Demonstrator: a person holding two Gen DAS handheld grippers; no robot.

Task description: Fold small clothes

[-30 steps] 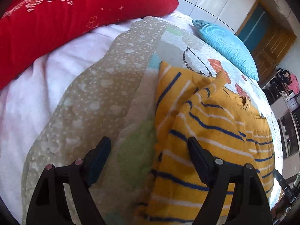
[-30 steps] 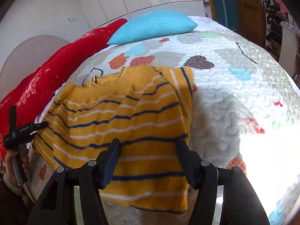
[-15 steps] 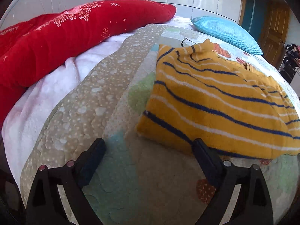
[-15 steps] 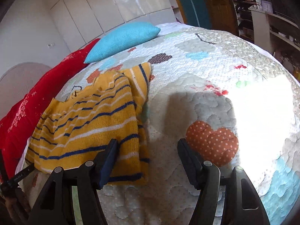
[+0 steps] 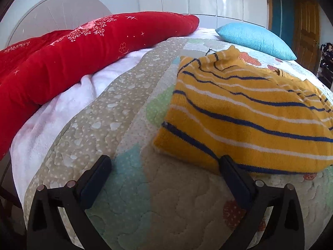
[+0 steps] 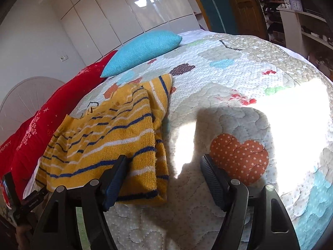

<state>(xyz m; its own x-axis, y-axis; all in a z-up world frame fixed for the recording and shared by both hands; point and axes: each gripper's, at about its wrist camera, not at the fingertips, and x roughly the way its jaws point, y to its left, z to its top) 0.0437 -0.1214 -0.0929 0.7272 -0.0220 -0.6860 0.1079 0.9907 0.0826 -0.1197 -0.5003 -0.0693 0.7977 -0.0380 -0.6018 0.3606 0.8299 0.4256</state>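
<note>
A small yellow knit sweater (image 5: 245, 112) with blue and white stripes lies folded on the patterned quilt (image 5: 133, 187). It also shows in the right wrist view (image 6: 112, 137), left of centre. My left gripper (image 5: 164, 173) is open and empty, just short of the sweater's near edge, its right finger at the hem. My right gripper (image 6: 164, 168) is open and empty, its left finger over the sweater's near corner, its right finger over bare quilt (image 6: 229, 87).
A red blanket (image 5: 72, 54) lies bunched along the left side over a white fleece (image 5: 58, 112). A blue pillow (image 5: 254, 39) sits at the far end of the bed. A wooden door (image 5: 306, 27) and shelves (image 6: 295, 20) stand beyond.
Both grippers have pulled back from over the sweater toward the near edge of the bed. The sweater lies still, let go by both.
</note>
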